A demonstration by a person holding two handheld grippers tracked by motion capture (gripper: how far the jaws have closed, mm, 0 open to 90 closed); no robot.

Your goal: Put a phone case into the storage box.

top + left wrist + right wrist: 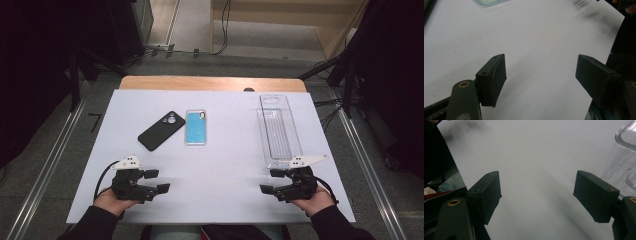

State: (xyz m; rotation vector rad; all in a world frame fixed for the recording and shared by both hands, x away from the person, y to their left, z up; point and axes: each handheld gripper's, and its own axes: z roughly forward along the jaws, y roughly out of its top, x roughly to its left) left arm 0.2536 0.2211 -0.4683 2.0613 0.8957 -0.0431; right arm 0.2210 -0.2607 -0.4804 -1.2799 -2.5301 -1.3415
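Both grippers, left (157, 181) and right (269, 181), gape wide over the table (220, 165), holding nothing. My clear tray (278, 131) lies just beyond the right one; blue case (195, 127) and black case (161, 130) sit well ahead of the left.

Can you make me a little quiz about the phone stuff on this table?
1. True or false: the black phone case lies to the left of the blue phone case in the high view.
2. Which gripper is nearest the clear plastic tray? A) left gripper B) right gripper
3. Fill in: both grippers have their jaws ____, with nothing between them.

Key: 1 true. 2 B; the tray's near end is right beside it. 3 open; both gripper views show bare white table between the jaws.
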